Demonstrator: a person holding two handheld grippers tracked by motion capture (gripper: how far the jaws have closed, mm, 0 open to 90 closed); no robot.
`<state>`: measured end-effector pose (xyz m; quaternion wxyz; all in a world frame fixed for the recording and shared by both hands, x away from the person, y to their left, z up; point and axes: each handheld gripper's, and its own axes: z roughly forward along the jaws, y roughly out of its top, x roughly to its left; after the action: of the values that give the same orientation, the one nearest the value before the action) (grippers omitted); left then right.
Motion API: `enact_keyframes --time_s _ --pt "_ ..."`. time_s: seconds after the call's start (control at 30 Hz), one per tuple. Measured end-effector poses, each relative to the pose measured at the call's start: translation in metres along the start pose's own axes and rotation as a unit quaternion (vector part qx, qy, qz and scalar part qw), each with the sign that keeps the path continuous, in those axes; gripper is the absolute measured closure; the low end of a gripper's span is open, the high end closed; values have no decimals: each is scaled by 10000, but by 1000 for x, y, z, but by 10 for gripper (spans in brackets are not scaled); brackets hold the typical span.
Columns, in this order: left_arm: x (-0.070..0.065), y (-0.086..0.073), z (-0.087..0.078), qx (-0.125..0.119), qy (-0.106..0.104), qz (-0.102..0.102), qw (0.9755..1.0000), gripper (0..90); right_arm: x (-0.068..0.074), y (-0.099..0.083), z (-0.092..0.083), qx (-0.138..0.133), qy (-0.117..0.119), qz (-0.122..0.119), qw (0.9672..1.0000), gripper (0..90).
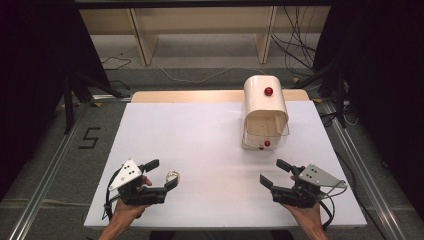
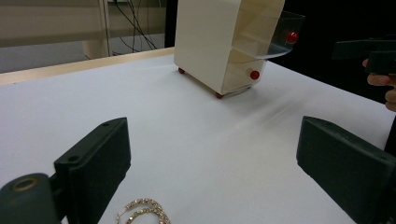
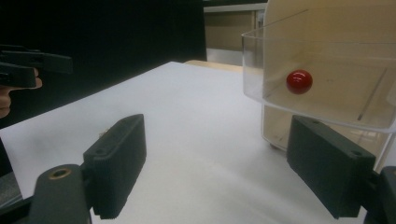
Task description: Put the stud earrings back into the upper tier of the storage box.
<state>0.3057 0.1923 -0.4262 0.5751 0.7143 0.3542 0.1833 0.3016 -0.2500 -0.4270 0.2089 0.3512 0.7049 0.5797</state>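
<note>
Looking down from the high view, we see the left gripper (image 1: 164,173) near the front left of the white table (image 1: 200,140), jaws spread wide and holding nothing. A little gold chain bracelet (image 1: 173,176) lies on the table just beside its jaw tips — in the left gripper view it sits low between the jaws, cut off by the bottom edge, so we cannot tell if a jaw touches it.

The right gripper (image 1: 276,173) is at the front right, also spread wide and empty. Its jaws point toward a small cream drawer box (image 1: 265,102) standing at the back right. One clear drawer (image 3: 322,88) with a red knob (image 3: 299,81) is pulled out; in the right gripper view it hangs just above the far jaw. We cannot make out anything inside the drawer.
</note>
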Motion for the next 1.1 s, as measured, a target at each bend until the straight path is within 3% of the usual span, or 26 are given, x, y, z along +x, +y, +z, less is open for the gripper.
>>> enact_keyframes --time_s 0.3,0.7,0.93,1.1 --pt "0 0 0 -18 -2 2 10000 94 2 3 2 12 -16 -21 10000 218" --pt "1 1 -1 -72 54 -1 10000 94 12 17 16 166 202 -163 9995 230" --pt "1 1 -2 -125 112 -13 9999 94 27 33 41 394 602 -320 9969 225" --pt "2 1 -3 -169 138 -42 9998 94 33 41 55 358 722 -404 9959 219"
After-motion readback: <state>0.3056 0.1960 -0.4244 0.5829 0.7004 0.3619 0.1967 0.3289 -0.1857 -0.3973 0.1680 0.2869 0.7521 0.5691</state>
